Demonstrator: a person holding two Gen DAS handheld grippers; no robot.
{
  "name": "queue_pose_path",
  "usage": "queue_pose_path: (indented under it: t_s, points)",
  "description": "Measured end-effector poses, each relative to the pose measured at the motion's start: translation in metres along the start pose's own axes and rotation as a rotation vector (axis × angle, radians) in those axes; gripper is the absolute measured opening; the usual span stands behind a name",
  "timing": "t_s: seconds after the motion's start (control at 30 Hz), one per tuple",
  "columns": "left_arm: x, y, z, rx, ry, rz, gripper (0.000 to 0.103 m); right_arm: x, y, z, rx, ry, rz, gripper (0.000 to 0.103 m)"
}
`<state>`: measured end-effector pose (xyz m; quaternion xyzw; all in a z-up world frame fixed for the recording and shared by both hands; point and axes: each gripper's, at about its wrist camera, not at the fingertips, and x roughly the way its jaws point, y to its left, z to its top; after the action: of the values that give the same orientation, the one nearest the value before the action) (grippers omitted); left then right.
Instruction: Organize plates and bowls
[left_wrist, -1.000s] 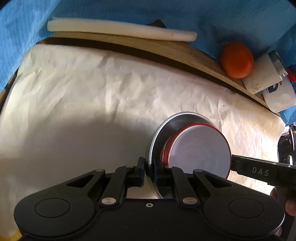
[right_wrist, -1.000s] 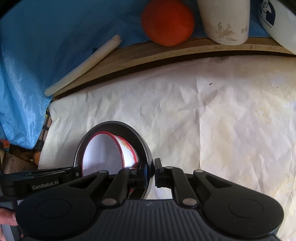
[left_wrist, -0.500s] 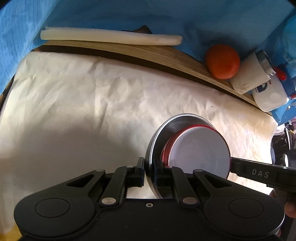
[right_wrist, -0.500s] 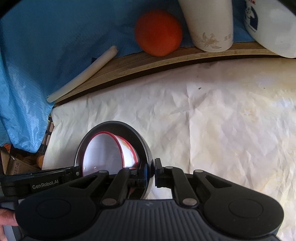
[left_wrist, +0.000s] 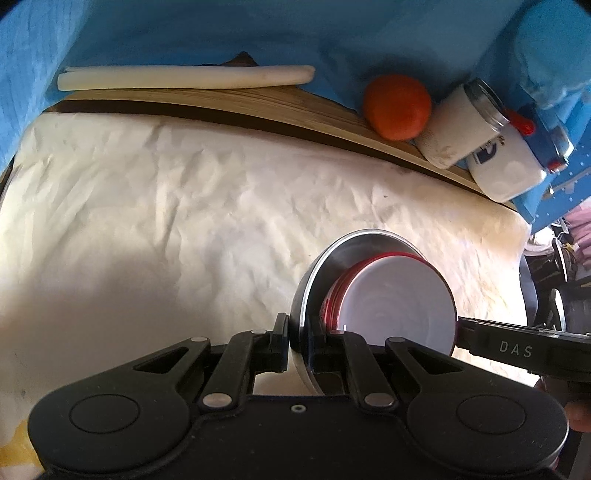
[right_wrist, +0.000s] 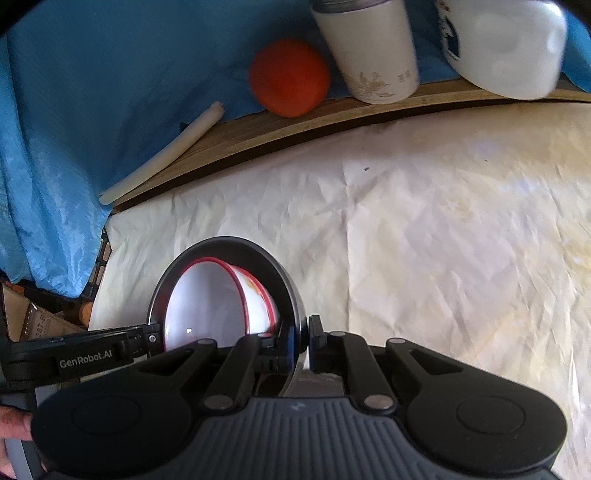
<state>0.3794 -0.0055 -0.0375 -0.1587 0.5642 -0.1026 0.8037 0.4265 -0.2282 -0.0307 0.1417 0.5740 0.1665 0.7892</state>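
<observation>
Both grippers hold the grey metal bowl (left_wrist: 334, 258) by opposite rims, the red-rimmed white enamel bowl (left_wrist: 399, 306) nested inside. Over the last second the far ledge has slid further from the fingers, so the pair seems to be lifting off the paper-covered bench (left_wrist: 184, 221).

Left gripper (left_wrist: 300, 334) and right gripper (right_wrist: 303, 334) are each clamped on the rim. Ahead, well beyond the fingers, sit an orange round fruit (left_wrist: 397, 107), a white cup (left_wrist: 458, 125), a white jug (left_wrist: 506, 166) and a pale roll (left_wrist: 184, 76); nothing blocks the way.

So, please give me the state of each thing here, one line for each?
Metal bowl: held by its rim from both sides.
Red-rimmed bowl: nested inside the metal bowl.
Left gripper: shut on the rim.
Right gripper: shut on the rim.
Orange: resting on the wooden ledge.
Mug: upright.
</observation>
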Motion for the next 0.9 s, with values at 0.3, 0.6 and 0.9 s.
queue_pose_path:
  t_s: [0.3,0.6,0.9]
  points:
    - [-0.007,-0.015,-0.017,0.024,0.016,-0.020,0.008,-0.018,-0.010,-0.021,0.000,-0.003,0.001,0.008]
    - [-0.006,-0.027,-0.036,0.047,0.056,-0.033,0.009,-0.027,-0.023,-0.046,0.020,0.015,-0.005,0.008]
    - [-0.002,-0.034,-0.051,0.065,0.084,-0.036,0.009,-0.033,-0.032,-0.063,0.035,0.032,-0.007,0.009]
